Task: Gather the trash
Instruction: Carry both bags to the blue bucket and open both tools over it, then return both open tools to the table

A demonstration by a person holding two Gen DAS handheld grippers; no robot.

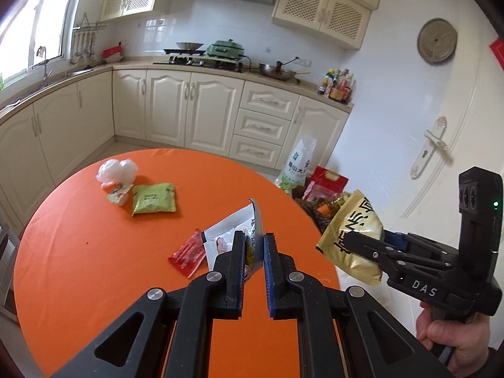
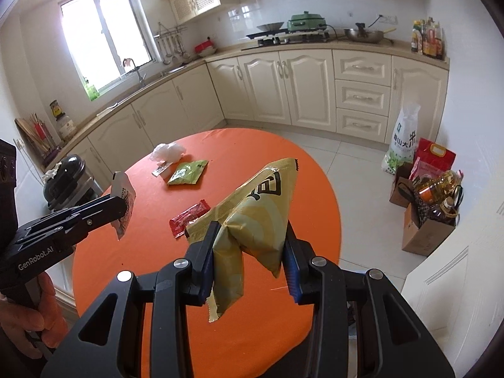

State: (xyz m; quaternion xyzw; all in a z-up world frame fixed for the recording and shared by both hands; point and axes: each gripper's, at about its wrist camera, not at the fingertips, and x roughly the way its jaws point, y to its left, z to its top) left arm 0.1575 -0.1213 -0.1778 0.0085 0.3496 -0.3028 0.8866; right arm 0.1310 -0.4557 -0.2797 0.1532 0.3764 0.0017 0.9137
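The yellow snack bag (image 2: 252, 220) hangs crumpled between the blue pads of the right gripper (image 2: 249, 239), which is clamped on its middle so that one printed corner sticks up ahead of the fingers and a folded flap droops below them; in the left wrist view the same bag (image 1: 352, 239) juts from that gripper (image 1: 362, 245) beyond the right edge of the table. The left gripper (image 1: 253, 252) is closed on a white wrapper (image 1: 249, 236), pinching its thin edge between the pads, the sheet standing upright and lifted above the cloth; from the right wrist view the wrapper (image 2: 124, 201) shows at the gripper's tip (image 2: 121, 208), off to the left. Just ahead and left of the left gripper a red sachet (image 1: 189, 253) lies flat on the orange table (image 1: 94, 267). Farther ahead lie a green packet (image 1: 153, 198), a small torn wrapper (image 1: 119, 193) touching its left side, and a crumpled clear plastic bag (image 1: 116, 170) just behind that. Past the table's right edge, on the floor, stand a rice sack (image 2: 401, 145), a red bag (image 2: 434, 157) and a cardboard box (image 2: 425, 230) holding oil bottles. To the left of the table, below the counter, sits a dark bin (image 2: 67, 179).
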